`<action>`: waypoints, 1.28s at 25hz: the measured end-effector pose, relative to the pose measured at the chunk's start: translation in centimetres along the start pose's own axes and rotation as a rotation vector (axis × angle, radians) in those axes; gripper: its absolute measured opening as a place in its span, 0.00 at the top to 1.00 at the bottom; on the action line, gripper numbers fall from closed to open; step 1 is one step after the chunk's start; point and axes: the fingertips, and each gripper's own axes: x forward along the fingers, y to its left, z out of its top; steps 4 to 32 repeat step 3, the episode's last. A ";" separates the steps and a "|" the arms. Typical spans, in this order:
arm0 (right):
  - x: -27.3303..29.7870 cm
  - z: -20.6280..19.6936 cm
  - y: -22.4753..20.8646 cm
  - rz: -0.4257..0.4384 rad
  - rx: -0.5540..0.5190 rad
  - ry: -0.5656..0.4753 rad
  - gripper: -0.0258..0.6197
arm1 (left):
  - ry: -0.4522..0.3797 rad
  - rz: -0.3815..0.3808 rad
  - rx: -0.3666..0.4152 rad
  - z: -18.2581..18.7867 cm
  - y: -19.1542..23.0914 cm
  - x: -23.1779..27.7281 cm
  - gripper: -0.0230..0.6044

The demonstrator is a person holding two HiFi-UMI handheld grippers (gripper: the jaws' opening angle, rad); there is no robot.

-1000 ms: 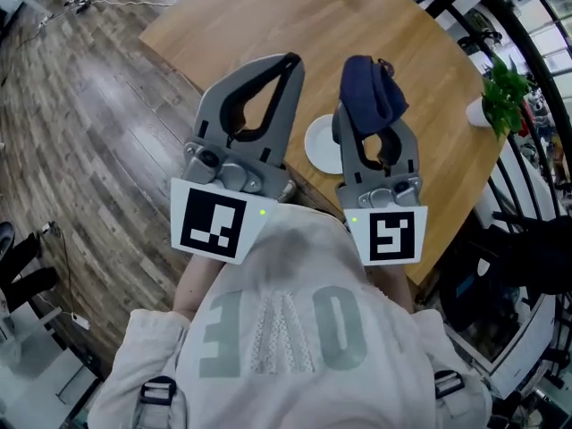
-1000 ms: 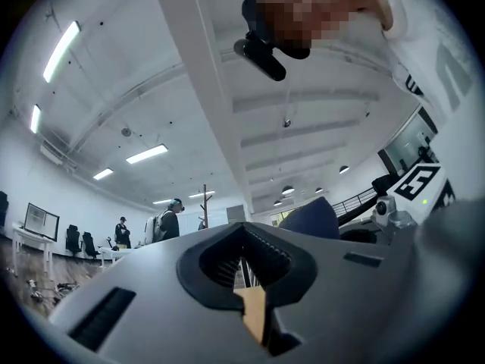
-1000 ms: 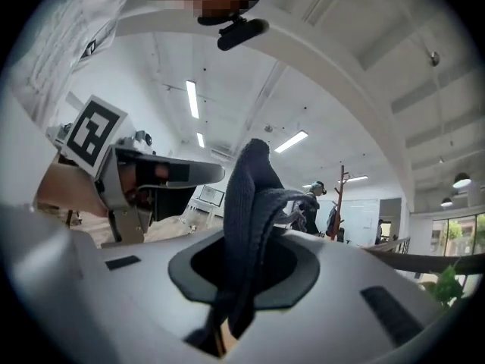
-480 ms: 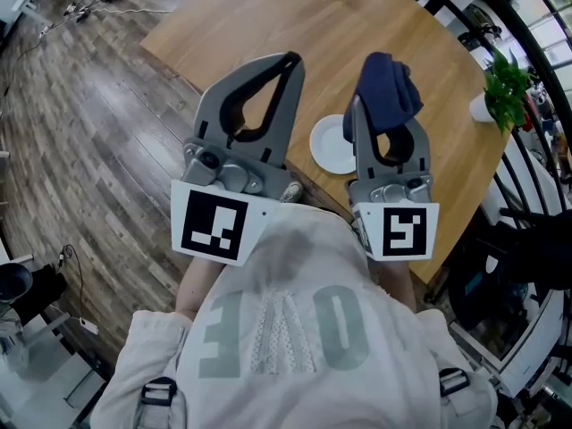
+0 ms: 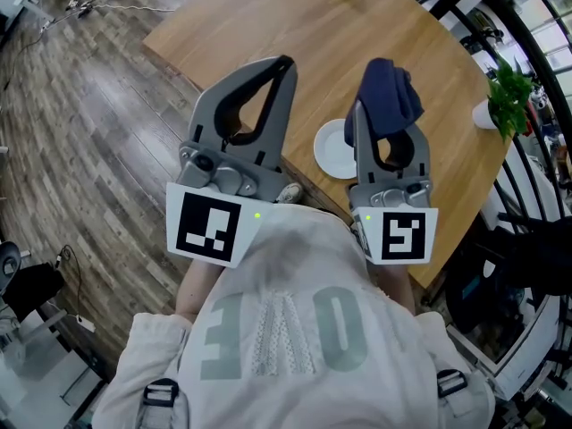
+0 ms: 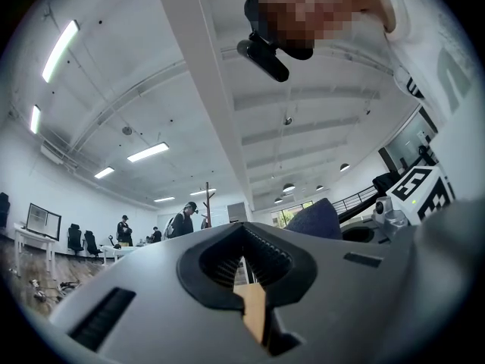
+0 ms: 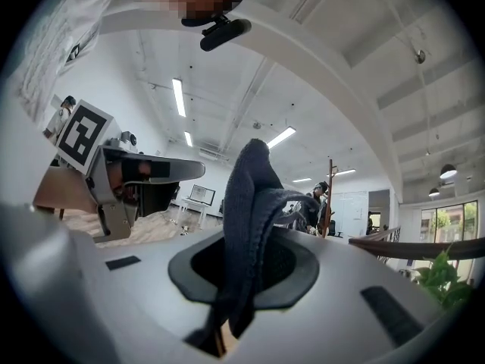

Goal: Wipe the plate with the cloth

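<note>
Clamping cloth (image 5: 393, 96) in right gripper (image 5: 382, 77), plate (image 5: 335, 147) at its seven o'clock; left gripper (image 5: 286, 61) pinched closed, empty; could shove the unsteadied plate off the near table (image 5: 268, 16) edge.

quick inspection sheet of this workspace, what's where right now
surface: wooden table, mostly bare
job's things: white plate near the table's near edge, nothing seen on it; dark blue cloth off the table, bunched in the right tool
clutter: potted plant at the table's right edge
grippers: left tool shut, empty; right tool shut on the cloth, overlapping the plate's right side in the head view
cables: loose cables on the floor beyond the table
surroundings: plank floor, black railing, people standing far off
</note>
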 end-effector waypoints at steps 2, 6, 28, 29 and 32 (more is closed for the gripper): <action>0.2 -0.3 0.0 0.002 -0.013 0.004 0.87 | 0.006 0.005 -0.007 -0.4 0.4 0.1 0.95; 0.3 -0.4 0.0 0.002 -0.018 0.006 0.87 | 0.009 0.007 -0.012 -0.6 0.6 0.1 0.95; 0.3 -0.4 0.0 0.002 -0.018 0.006 0.87 | 0.009 0.007 -0.012 -0.6 0.6 0.1 0.95; 0.3 -0.4 0.0 0.002 -0.018 0.006 0.87 | 0.009 0.007 -0.012 -0.6 0.6 0.1 0.95; 0.3 -0.4 0.0 0.002 -0.018 0.006 0.87 | 0.009 0.007 -0.012 -0.6 0.6 0.1 0.95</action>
